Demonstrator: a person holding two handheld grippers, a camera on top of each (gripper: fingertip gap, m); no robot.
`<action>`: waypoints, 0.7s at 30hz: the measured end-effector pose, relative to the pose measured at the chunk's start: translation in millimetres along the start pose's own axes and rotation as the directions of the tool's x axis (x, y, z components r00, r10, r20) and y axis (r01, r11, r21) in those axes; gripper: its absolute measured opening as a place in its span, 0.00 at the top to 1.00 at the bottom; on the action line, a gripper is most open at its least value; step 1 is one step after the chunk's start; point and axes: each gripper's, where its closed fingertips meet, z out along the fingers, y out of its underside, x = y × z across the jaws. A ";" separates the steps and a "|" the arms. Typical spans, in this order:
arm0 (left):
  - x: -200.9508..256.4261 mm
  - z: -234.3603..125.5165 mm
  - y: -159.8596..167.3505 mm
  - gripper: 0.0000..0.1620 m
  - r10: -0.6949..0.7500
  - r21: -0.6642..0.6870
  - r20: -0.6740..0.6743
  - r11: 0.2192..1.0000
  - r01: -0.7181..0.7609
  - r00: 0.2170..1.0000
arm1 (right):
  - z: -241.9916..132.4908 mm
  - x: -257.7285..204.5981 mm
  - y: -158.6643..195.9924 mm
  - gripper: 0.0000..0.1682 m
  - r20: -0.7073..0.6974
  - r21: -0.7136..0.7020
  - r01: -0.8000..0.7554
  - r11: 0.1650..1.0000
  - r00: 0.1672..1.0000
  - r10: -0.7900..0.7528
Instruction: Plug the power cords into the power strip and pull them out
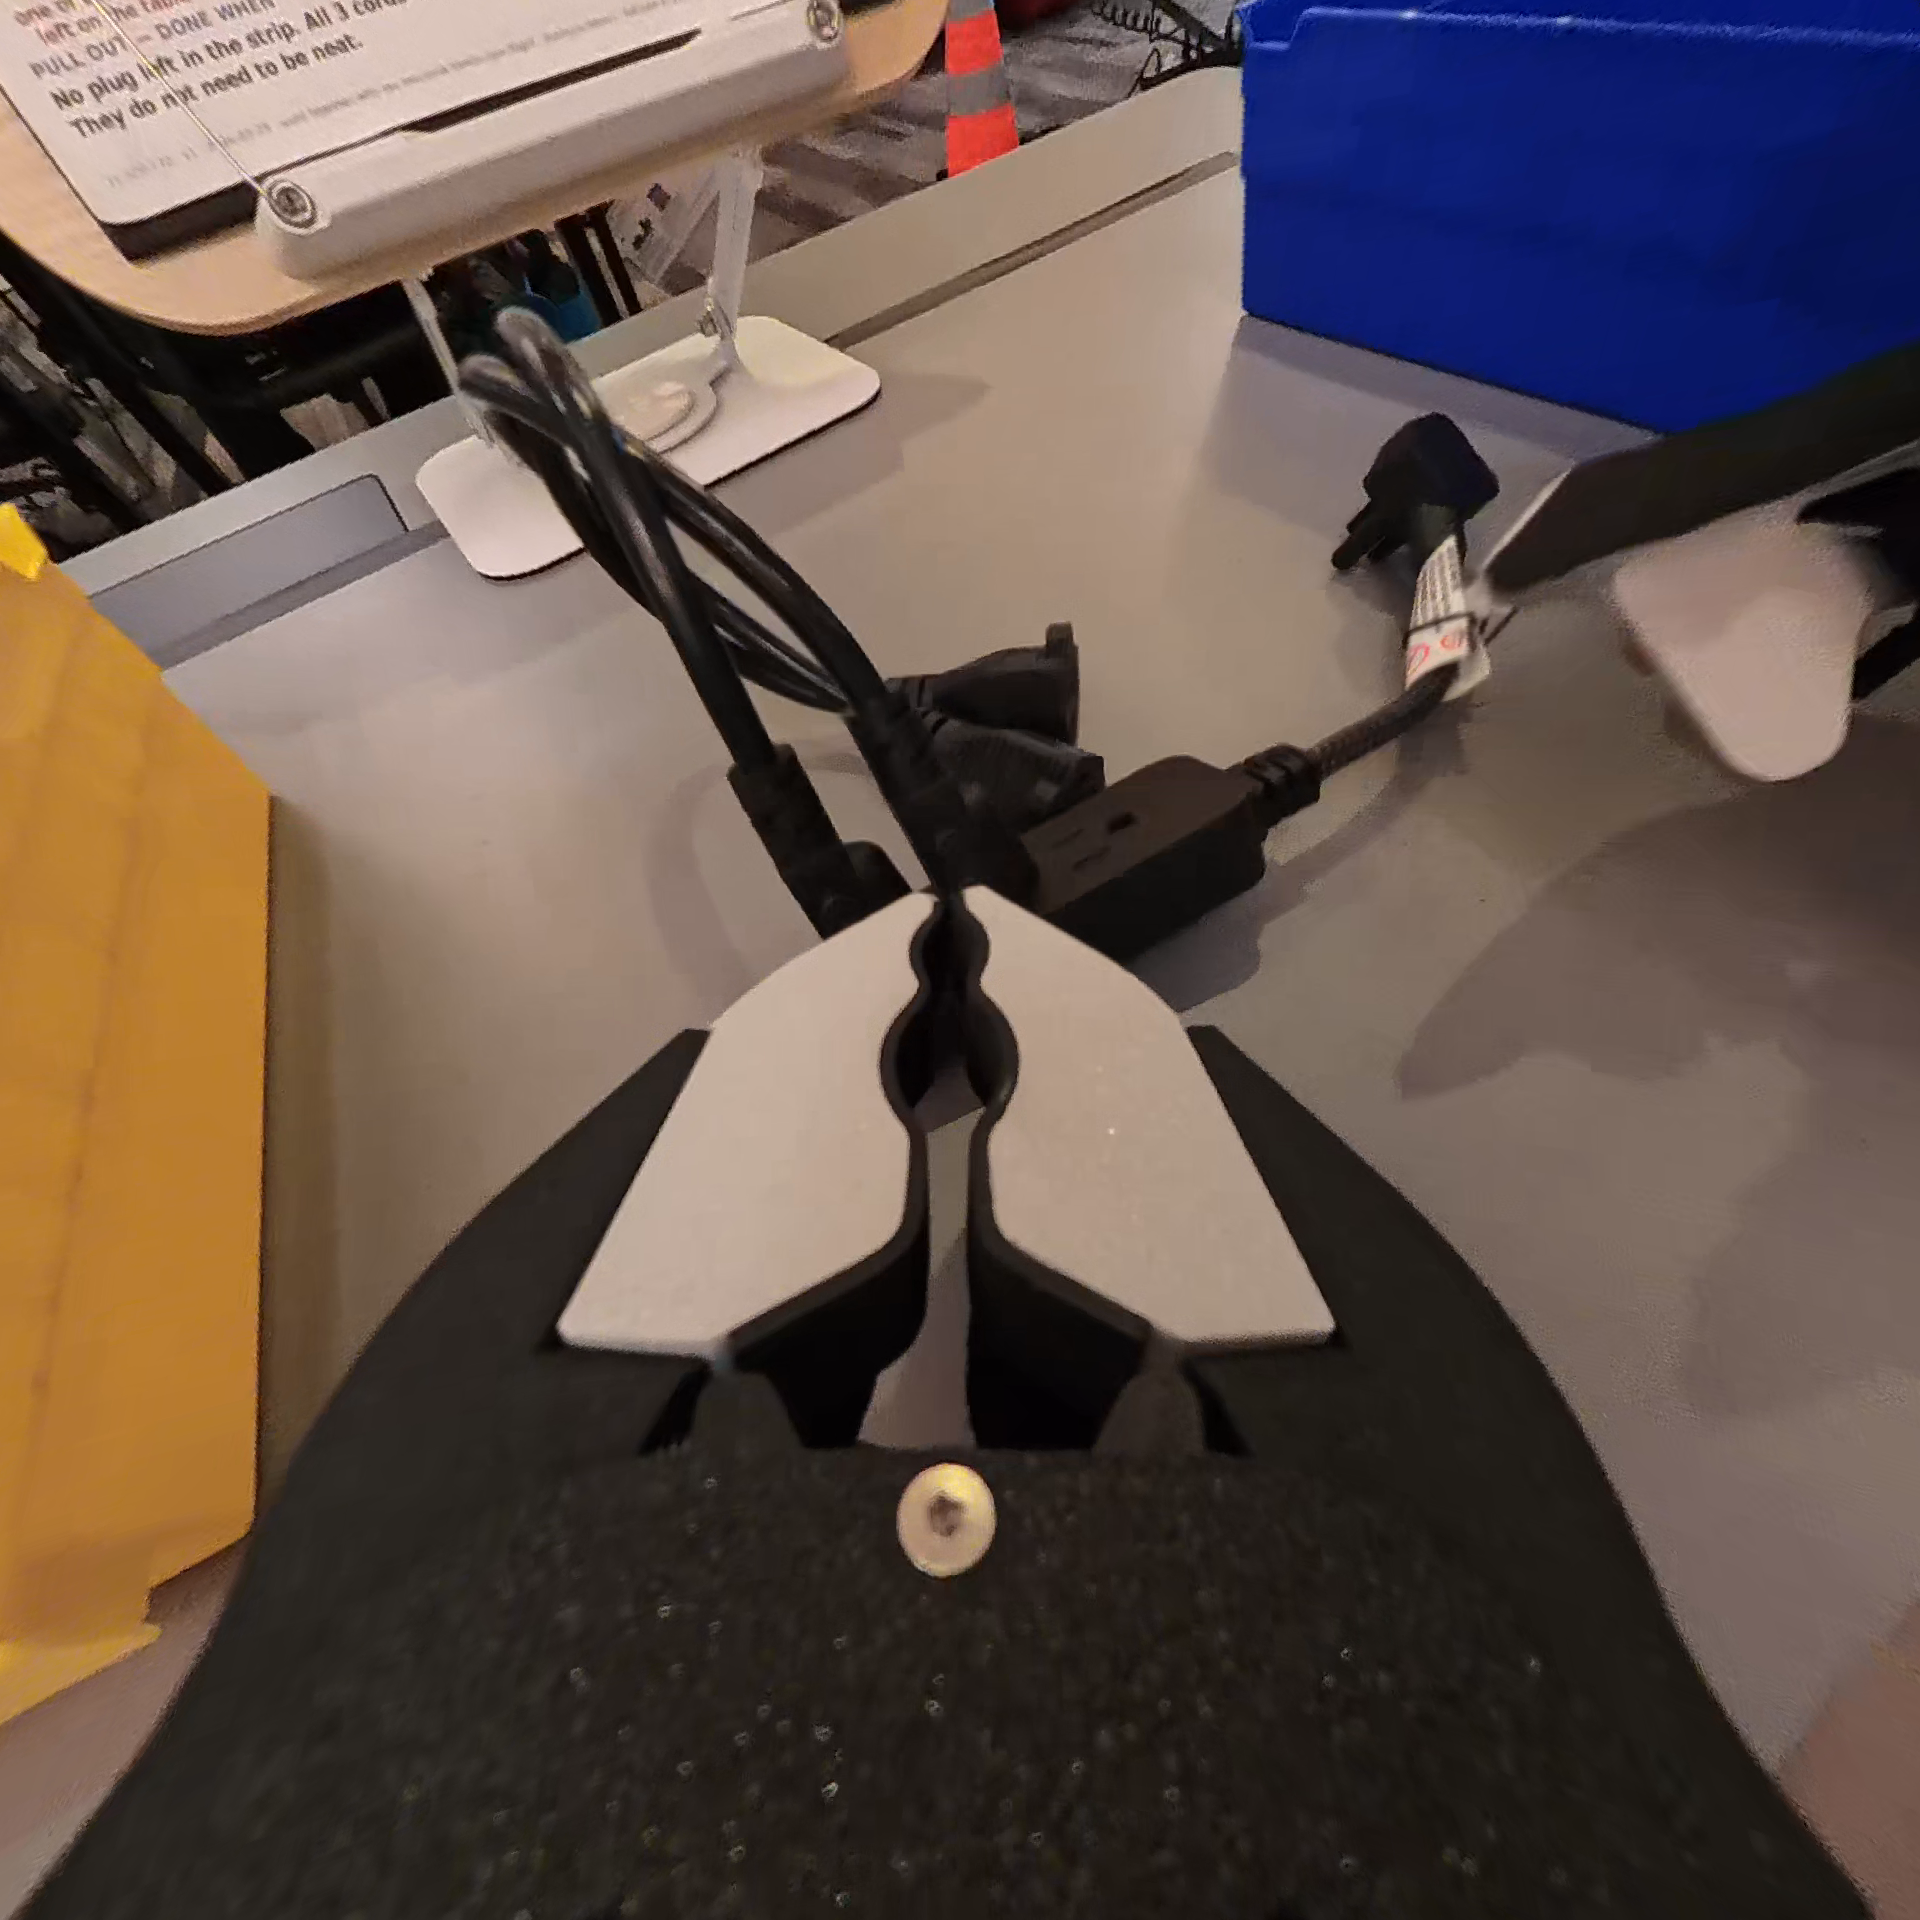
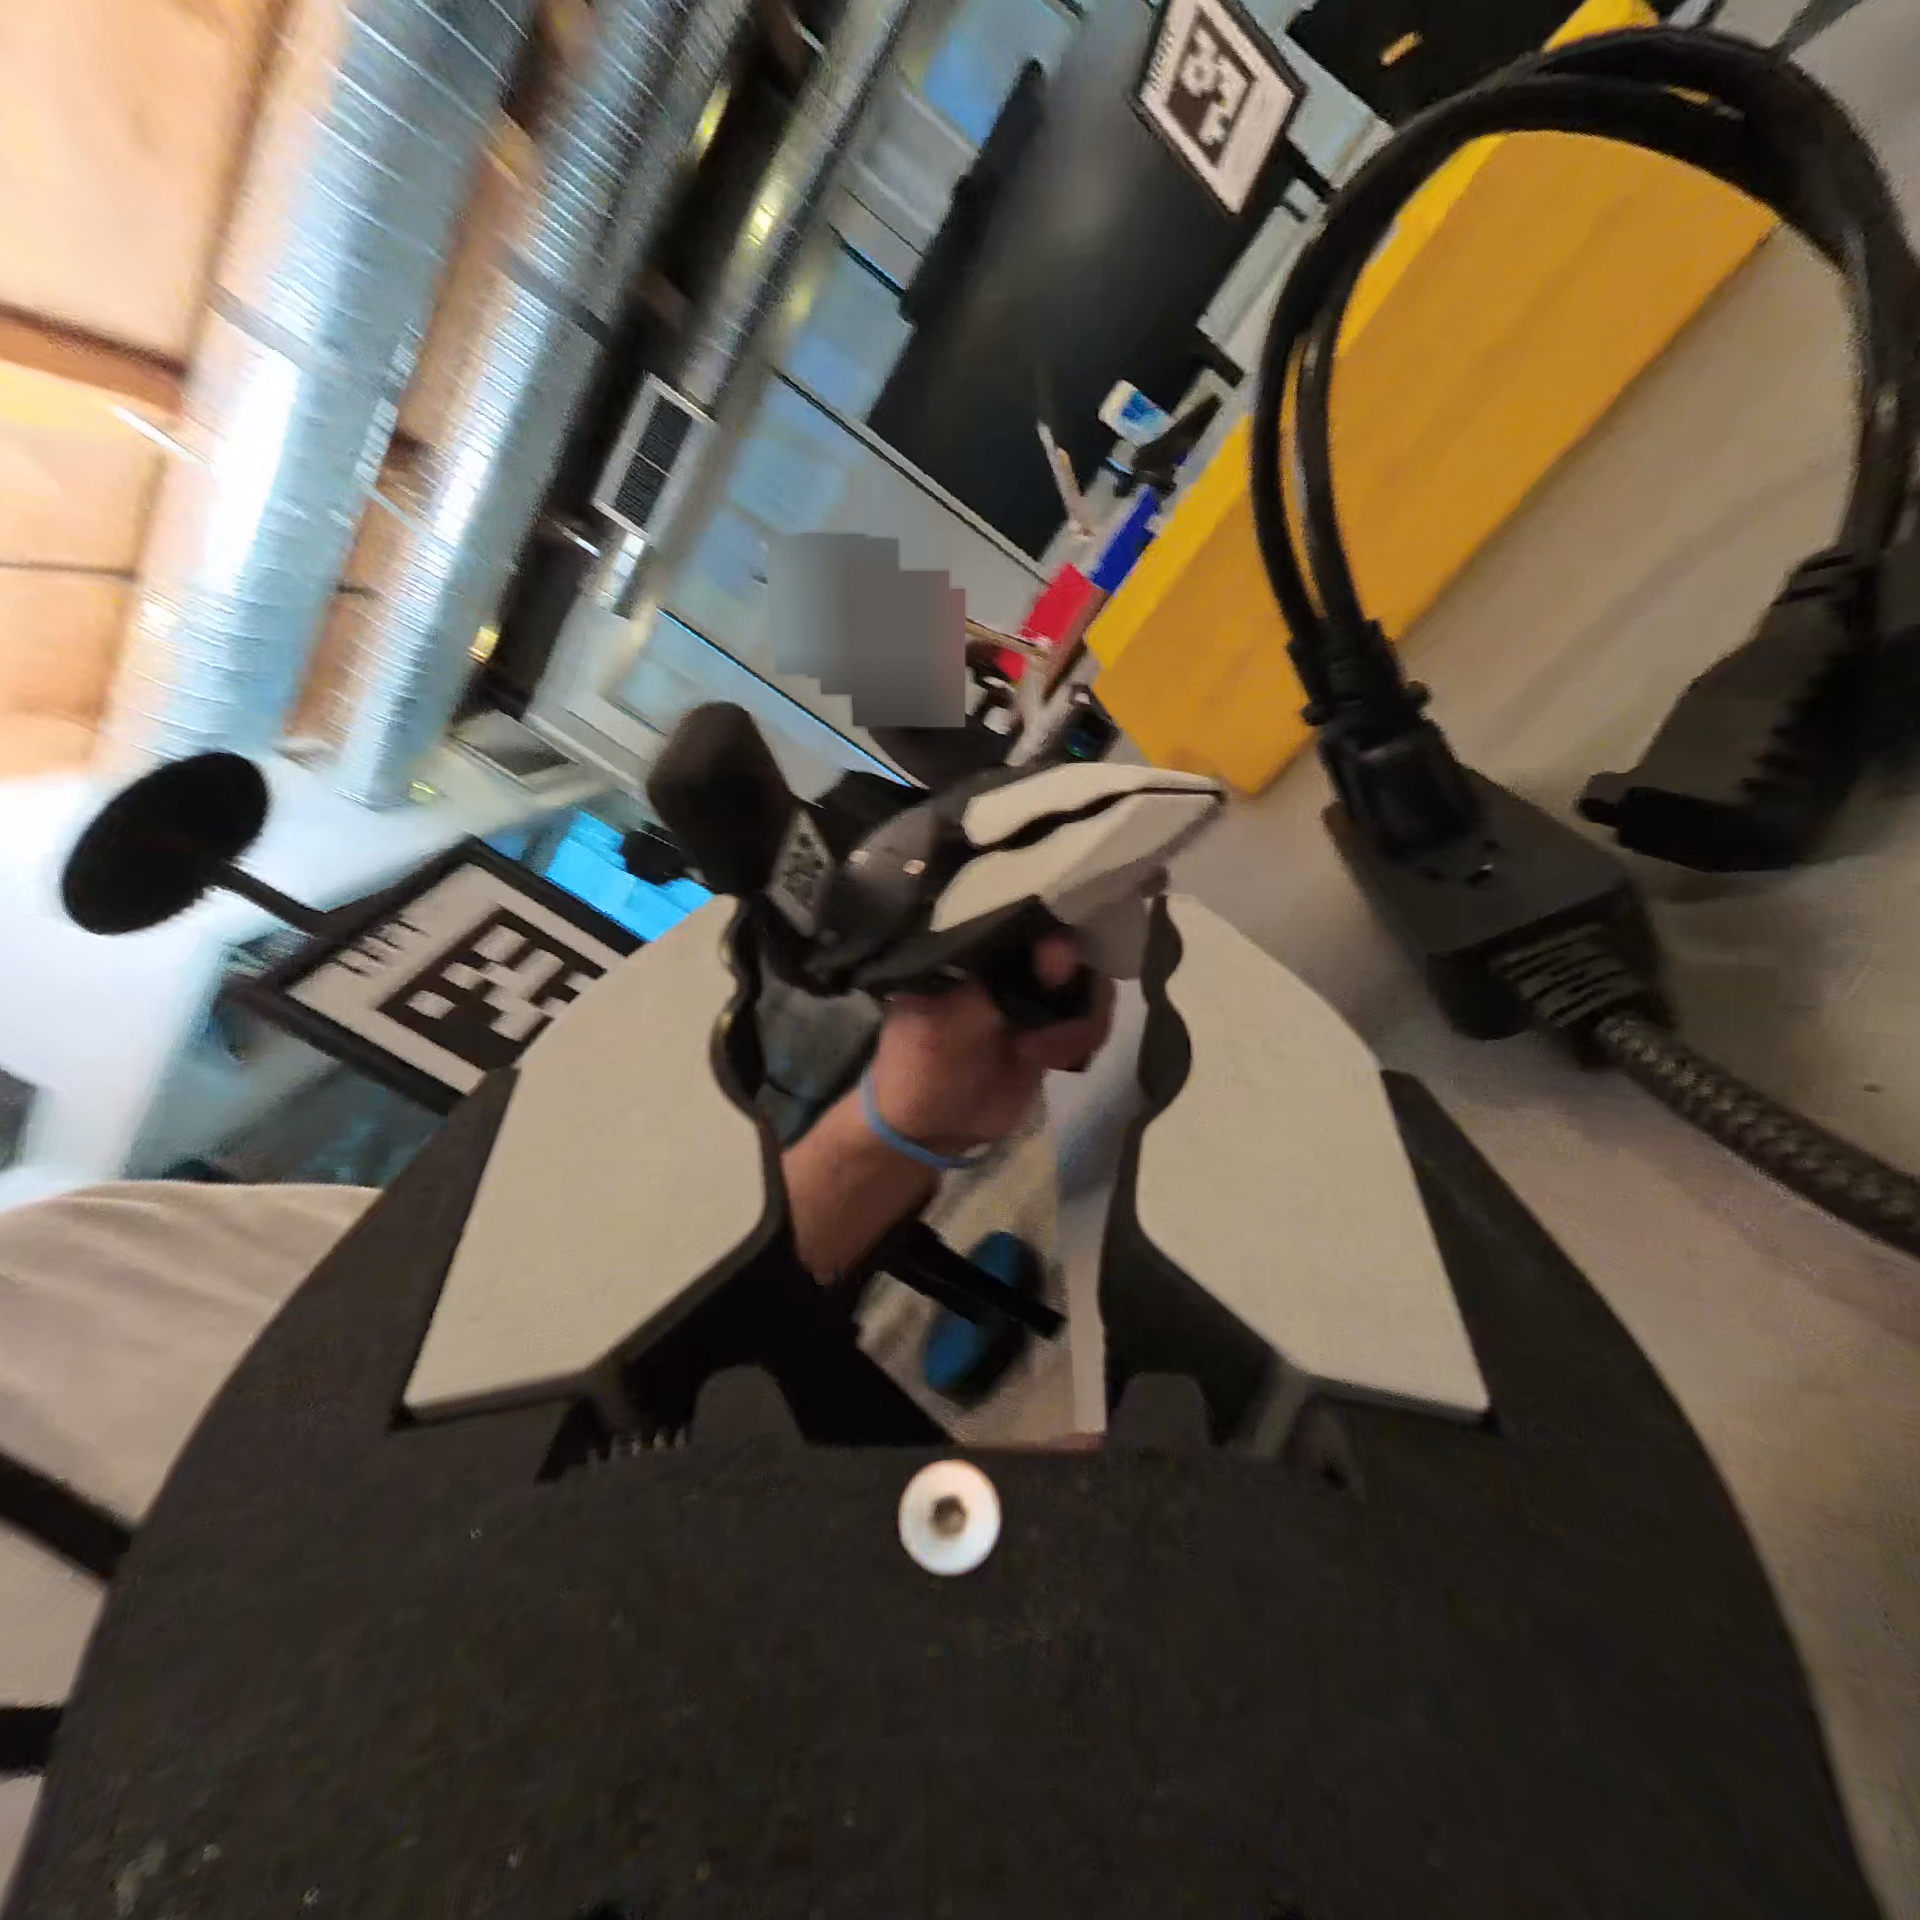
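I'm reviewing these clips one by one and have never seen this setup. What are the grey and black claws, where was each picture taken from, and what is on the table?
No robot here: a person holds a two-finger gripper in each hand, with a camera on each looking along its fingers. The left wrist view shows the left gripper shut on a thin black cord over a grey table. On the table lie a black power strip, its braided cable, a loose plug, a yellow bin and a blue bin. The right wrist view is tilted and blurred; the right gripper is open and empty, facing the person's hand on the other gripper.
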 end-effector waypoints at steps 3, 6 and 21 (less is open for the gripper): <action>-2.5 4.2 2.5 1.00 0.002 -0.005 -0.010 1.000 -0.002 1.000 | -6.8 -13.0 -9.1 0.54 0.107 0.049 -0.060 0.997 0.993 0.054; -1.7 6.6 3.1 1.00 0.005 -0.005 -0.019 1.000 -0.005 1.000 | -7.0 -18.4 -6.7 0.50 0.151 0.022 -0.065 0.998 0.987 0.061; 5.8 14.5 9.0 1.00 0.003 -0.033 -0.077 0.999 -0.005 0.997 | 6.4 8.0 13.8 0.63 -0.047 -0.048 -0.048 0.998 0.998 0.046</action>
